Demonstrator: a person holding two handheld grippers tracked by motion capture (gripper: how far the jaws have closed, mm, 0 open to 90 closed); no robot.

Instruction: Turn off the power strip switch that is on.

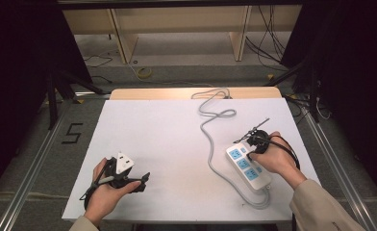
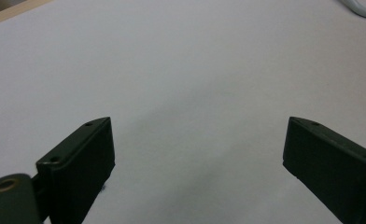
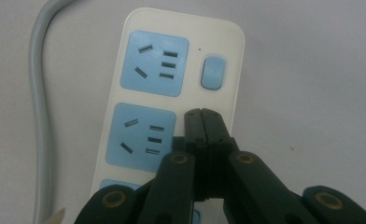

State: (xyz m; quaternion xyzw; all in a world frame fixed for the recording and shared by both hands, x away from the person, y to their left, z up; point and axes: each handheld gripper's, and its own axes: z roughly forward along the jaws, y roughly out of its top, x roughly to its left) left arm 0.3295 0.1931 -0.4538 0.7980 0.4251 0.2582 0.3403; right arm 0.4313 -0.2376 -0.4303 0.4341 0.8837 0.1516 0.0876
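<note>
Over on the left, the left hand-held gripper (image 1: pixel 129 179) rests low on the white tabletop (image 1: pixel 167 139), near its front edge. In the left gripper view its jaws stand spread wide with nothing but bare white surface between them. It has no part in the work just now, and I would leave it parked there, well apart from everything else.

Moving across, the grey cable (image 1: pixel 210 144) snakes from the far edge of the tabletop down past the power strip's left side and loops round its near end. It lies clear of the top face, so it does not get in the way, though a sideways shove on the strip would drag it.

On the right lies the white power strip (image 1: pixel 246 166), flat on the tabletop, with blue socket panels and a blue switch (image 3: pixel 212 72) near its far end. The right hand-held gripper (image 3: pixel 203 116) has its jaws pressed together, gripping nothing, and the tips hover over the strip just short of that switch. My guess is the switch is to be pressed. To do it well, bring the closed tips squarely onto the button and push straight down, so the strip does not skid.
</note>
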